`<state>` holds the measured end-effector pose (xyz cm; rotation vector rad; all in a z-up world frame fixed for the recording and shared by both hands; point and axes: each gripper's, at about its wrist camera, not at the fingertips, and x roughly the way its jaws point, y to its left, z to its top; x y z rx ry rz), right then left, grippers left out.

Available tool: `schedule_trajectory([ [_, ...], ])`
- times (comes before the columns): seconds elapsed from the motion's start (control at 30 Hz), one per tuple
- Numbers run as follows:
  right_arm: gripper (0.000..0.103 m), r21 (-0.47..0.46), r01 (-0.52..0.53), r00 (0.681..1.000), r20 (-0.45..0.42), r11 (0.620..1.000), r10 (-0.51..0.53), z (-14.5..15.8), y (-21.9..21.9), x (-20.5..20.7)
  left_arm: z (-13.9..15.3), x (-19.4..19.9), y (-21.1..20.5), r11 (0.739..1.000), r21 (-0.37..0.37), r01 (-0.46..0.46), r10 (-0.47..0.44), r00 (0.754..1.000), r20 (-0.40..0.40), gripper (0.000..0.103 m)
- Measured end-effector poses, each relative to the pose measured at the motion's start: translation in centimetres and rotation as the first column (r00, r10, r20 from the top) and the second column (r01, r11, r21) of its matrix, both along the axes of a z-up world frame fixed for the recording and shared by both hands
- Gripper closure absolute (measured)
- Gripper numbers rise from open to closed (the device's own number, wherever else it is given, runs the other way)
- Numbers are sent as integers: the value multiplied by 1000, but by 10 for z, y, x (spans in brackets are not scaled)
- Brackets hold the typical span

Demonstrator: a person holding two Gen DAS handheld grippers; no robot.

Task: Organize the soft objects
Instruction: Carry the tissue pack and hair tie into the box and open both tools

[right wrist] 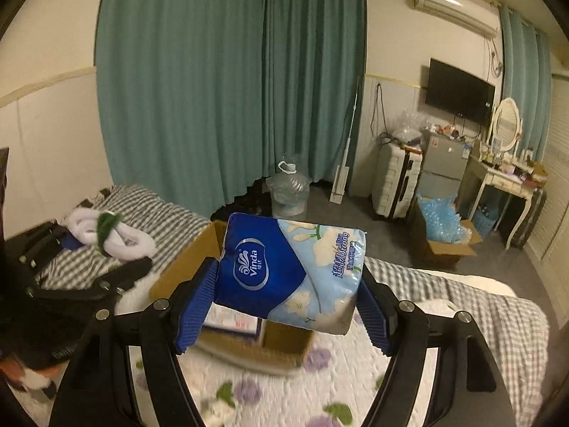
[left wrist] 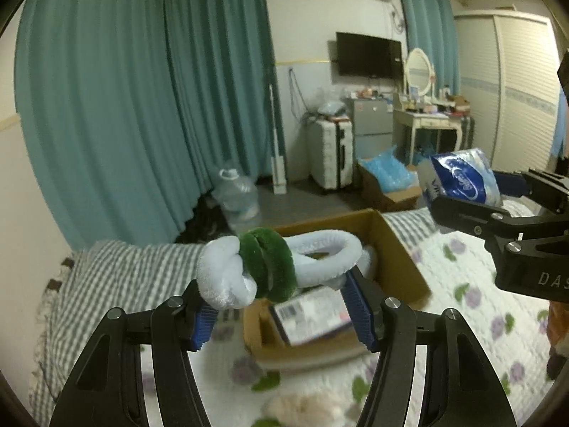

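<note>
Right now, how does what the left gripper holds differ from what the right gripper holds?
The left gripper holds a fuzzy white loop banded in green; the right gripper holds a glossy blue Vinda tissue pack. The loop is open and floppy, the pack a solid block. Both are clamped above the cardboard box.

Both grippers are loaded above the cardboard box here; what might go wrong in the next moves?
1. The left gripper pinches the looped white plush toy with a green band only at its ends, so it may slip out.
2. The right gripper holds the blue Vinda tissue pack tilted; it could twist free.
3. The open brown cardboard box already holds a flat package, and both grippers are close, so they might collide.
</note>
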<state>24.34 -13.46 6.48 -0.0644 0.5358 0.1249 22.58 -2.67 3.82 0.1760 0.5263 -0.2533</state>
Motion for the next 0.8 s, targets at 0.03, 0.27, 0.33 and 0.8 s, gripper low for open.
schedule_trajectory([
  [0.03, 29, 11, 4, 1000, -10, 1000, -4, -2, 0, 12, -3, 10, -2, 1000, 4, -4, 4, 1000, -2, 42],
  [0.27, 29, 80, 51, 991, -131, 995, -41, -51, -6, 78, -43, 58, -14, 999, 36, -25, 27, 999, -44, 40],
  [0.33, 28, 92, 50, 988, -154, 994, -35, -65, -8, 86, -54, 65, -16, 998, 51, -31, 34, 998, -54, 39],
  [0.8, 6, 101, 71, 993, -97, 992, -62, -57, -29, 67, -67, 60, -22, 994, 97, -43, 50, 997, -64, 20],
])
